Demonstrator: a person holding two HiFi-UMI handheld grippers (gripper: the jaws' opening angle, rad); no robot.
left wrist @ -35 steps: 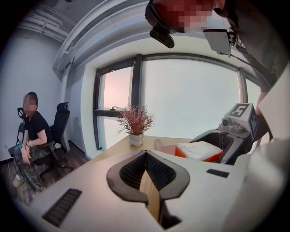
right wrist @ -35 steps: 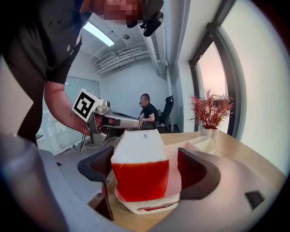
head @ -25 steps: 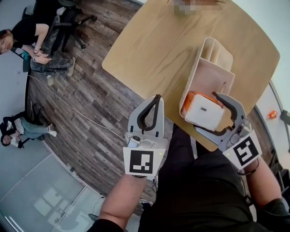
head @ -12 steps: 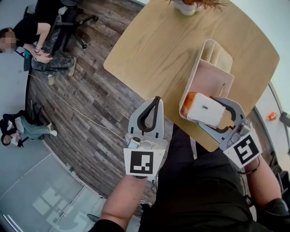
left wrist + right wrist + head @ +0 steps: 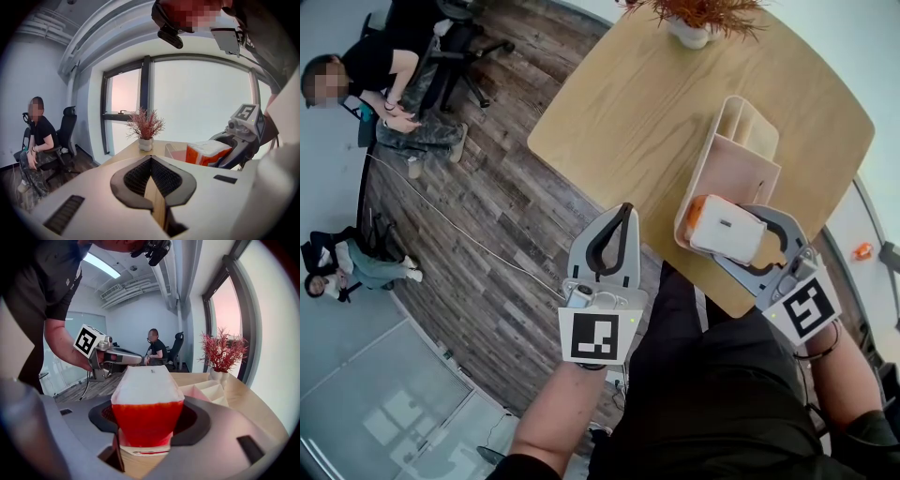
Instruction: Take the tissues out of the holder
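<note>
Lower right, the right gripper's (image 5: 729, 234) just-closing jaws squeeze a soft orange-white tissue pack (image 5: 147, 394) inside the pale boxy holder (image 5: 703, 159) on a wooden table (image 5: 619, 103); the left gripper (image 5: 623, 212) is pinched together, empty.

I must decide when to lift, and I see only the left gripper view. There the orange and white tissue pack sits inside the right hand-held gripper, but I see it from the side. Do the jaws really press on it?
Observer: Yes. In the right gripper view the tissue pack fills the gap of the right hand-held gripper. Its jaws have just been closing, and both press on the pack's sides.
Operator: Is the pack out of the holder?
Observer: In the head view it is at the near end of the holder. I cannot tell whether it is lifted off.
Operator: Where is my left one?
Observer: The left hand-held gripper hangs beyond the edge of the table, over the floor.
</note>
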